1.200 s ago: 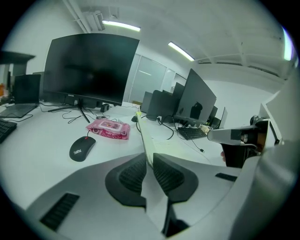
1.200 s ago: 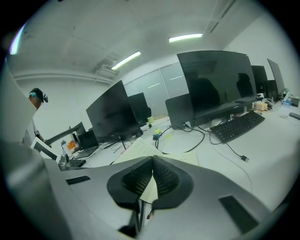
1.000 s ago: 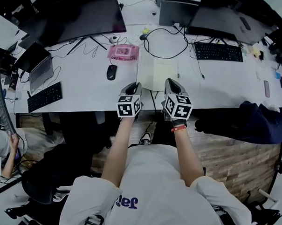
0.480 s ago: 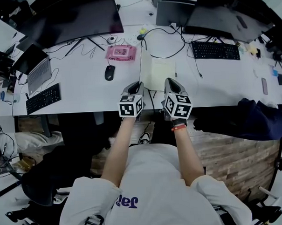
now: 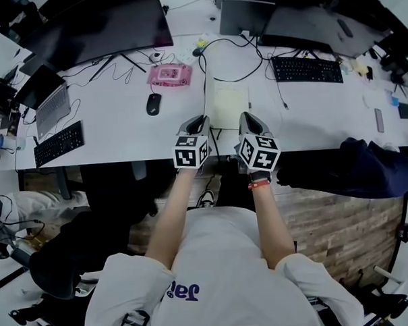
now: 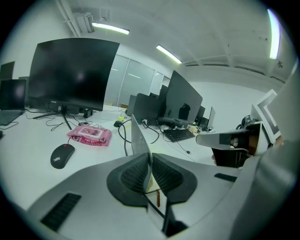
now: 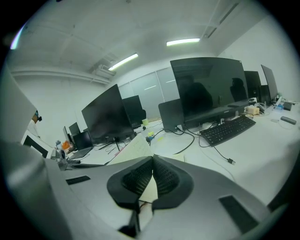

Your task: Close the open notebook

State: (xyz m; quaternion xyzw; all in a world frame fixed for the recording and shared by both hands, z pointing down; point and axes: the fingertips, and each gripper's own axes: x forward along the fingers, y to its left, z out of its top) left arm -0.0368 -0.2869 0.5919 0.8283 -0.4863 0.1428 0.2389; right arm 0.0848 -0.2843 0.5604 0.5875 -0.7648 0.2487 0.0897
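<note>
In your head view, the open cream-paged notebook (image 5: 230, 104) lies on the white tabletop (image 5: 121, 125), at both claws' tips. In the left gripper view, your left claw (image 6: 150, 161), which has just been closing, clamps its upright grey cover (image 6: 139, 138). In the right gripper view, your right claw (image 7: 153, 161) has its pads together.

our left gripper (image 6: 150, 161), jaws just closing, pinches the raised notebook page (image 6: 139, 138) edge-on; a mouse (image 6: 62, 155) and a pink pack (image 6: 90, 135) lie on the desk (image 6: 28, 140) at left.
</note>
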